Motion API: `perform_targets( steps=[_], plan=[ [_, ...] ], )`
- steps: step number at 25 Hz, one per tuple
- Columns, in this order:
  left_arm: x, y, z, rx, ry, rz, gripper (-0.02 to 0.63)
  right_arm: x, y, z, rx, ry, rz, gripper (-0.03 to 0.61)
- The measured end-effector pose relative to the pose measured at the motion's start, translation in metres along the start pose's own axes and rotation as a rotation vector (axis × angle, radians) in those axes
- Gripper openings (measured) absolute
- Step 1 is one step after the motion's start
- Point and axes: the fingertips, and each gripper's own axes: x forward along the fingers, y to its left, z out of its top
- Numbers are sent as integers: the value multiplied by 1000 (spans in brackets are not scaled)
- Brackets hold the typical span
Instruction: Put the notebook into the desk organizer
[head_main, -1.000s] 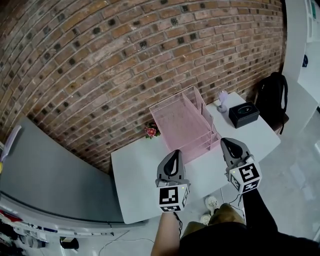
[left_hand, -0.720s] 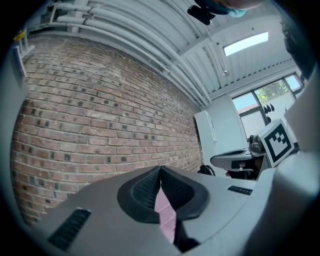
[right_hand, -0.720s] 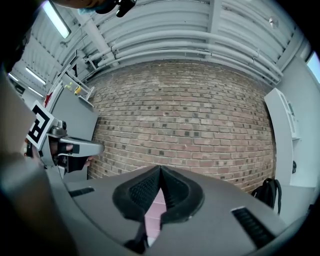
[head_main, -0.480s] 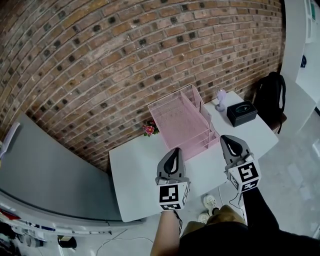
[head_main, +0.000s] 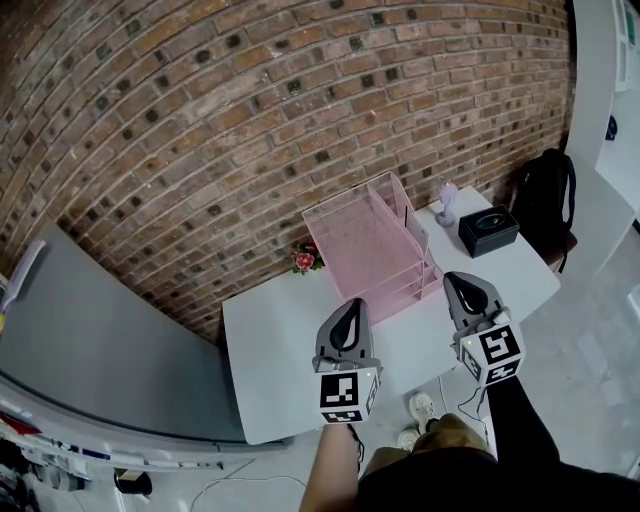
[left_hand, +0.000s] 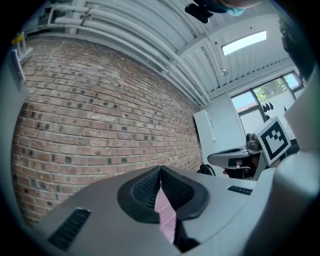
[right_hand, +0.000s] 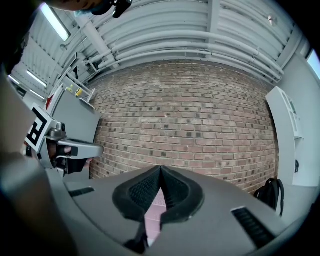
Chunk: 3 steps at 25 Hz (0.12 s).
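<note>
Desk organizer (head_main: 372, 250) on table (head_main: 268, 372), just beyond left gripper (head_main: 351, 304), right gripper (head_main: 456, 278)

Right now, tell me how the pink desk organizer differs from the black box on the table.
The pink desk organizer is a see-through mesh rack of stacked trays; the black box is opaque and solid-looking. The organizer is clearly larger and taller than the box. The organizer stands mid-table close to the brick wall; the box sits toward the table's right end. Both rest on the white table.
</note>
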Motion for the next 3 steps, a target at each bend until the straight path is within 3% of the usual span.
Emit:
perform_targets(
  steps=[3],
  plan=[
    [-4,4,0,-2,0,6,15,1,4,-2,-3,9,0,20]
  ],
)
